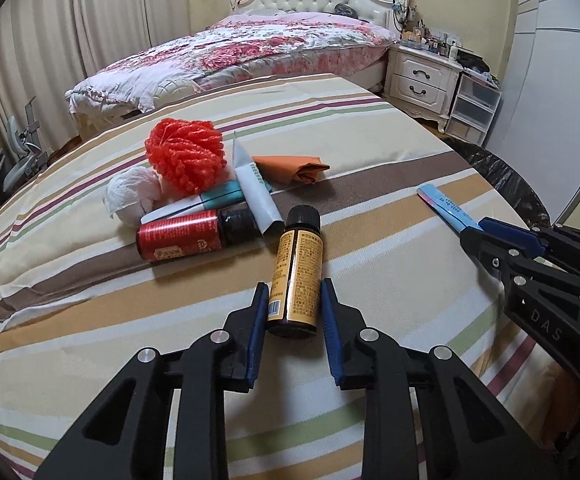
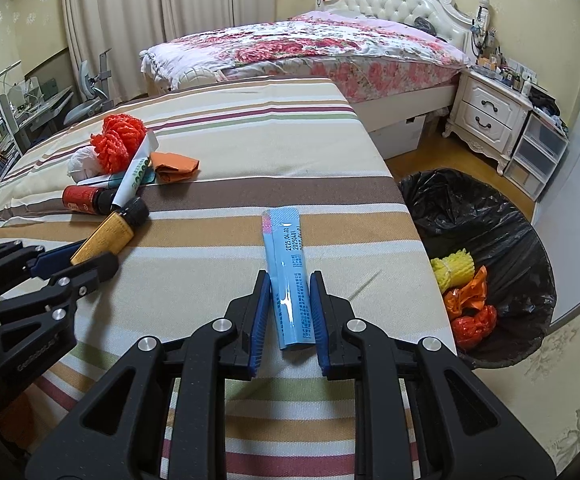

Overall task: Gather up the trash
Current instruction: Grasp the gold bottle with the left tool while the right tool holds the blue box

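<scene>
The print on the yellow-labelled bottle (image 1: 296, 276) at centre frame is too small to read. The red-labelled bottle (image 1: 188, 236) hides part of the white tube (image 1: 258, 196) behind it. In the right wrist view, the bench (image 2: 250, 152) edge hides the near rim of the black-lined trash bin (image 2: 498, 240) at right.

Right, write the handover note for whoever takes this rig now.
Left tool: closed on the yellow bottle, which lies on the striped cloth.
Right tool: shut on the blue sachet, not yet lifted.
Done: yellow, orange and red scraps already in the bin.
Left: bin both held items, then the red bottle, tube, tissue, red mesh and orange wrapper.
</scene>
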A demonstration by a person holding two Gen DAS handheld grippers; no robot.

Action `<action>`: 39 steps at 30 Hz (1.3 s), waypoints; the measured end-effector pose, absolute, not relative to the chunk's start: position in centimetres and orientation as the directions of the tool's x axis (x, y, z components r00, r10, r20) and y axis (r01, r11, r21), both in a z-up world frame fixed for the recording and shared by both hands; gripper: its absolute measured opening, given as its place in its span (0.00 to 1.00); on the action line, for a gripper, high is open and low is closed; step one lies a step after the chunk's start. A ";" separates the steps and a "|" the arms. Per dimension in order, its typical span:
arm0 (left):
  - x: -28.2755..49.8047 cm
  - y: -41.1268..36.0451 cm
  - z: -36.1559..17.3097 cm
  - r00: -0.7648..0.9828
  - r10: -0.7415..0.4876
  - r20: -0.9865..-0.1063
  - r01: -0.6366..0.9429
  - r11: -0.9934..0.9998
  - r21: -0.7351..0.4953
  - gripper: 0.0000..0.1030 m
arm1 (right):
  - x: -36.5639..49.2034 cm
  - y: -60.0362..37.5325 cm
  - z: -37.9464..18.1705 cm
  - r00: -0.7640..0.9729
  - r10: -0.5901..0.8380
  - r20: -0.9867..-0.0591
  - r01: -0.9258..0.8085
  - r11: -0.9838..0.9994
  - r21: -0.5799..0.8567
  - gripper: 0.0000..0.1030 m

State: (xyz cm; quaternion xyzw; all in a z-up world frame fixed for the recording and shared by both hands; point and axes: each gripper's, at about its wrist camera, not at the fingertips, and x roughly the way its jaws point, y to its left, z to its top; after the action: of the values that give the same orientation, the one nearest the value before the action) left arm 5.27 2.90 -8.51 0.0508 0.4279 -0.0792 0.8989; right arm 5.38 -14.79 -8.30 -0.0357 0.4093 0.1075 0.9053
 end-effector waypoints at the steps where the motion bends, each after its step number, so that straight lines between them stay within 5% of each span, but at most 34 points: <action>1: 5.1 3.1 -8.5 0.620 -0.095 -0.778 0.179 0.984 0.022 0.27 | 5.4 -14.8 -8.3 0.642 0.164 -0.749 -0.224 0.974 0.022 0.20; 3: 5.3 3.4 -8.4 0.617 -0.086 -0.782 0.160 0.987 0.017 0.34 | 5.5 -15.0 -8.3 0.643 0.162 -0.748 -0.223 0.975 0.019 0.20; 5: 5.7 3.8 -8.2 0.622 -0.078 -0.779 0.132 0.991 0.006 0.56 | 5.5 -15.0 -8.3 0.643 0.163 -0.748 -0.223 0.975 0.020 0.20; 10: 6.7 3.9 -8.0 0.629 -0.084 -0.773 0.121 0.993 -0.010 0.56 | 5.5 -15.1 -8.3 0.641 0.167 -0.749 -0.223 0.974 0.026 0.21; 12: 6.9 3.7 -8.2 0.627 -0.086 -0.774 0.127 0.992 -0.007 0.54 | 5.5 -15.1 -8.4 0.641 0.166 -0.749 -0.223 0.974 0.025 0.21; 17: 6.5 3.4 -8.4 0.635 -0.093 -0.767 0.157 0.988 0.011 0.24 | 5.5 -15.0 -8.3 0.644 0.159 -0.749 -0.225 0.974 0.013 0.21; 39: 4.0 2.6 -5.2 0.725 -0.129 -0.676 0.199 0.980 0.026 0.24 | 4.9 -16.3 -7.1 0.677 0.154 -0.720 -0.188 0.982 0.034 0.17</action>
State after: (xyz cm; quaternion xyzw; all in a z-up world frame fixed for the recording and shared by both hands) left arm 3.96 2.64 -5.19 0.0484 0.3600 -0.0883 0.9275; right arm 4.89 -16.33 -7.08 -0.0215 0.3911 0.0935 0.9153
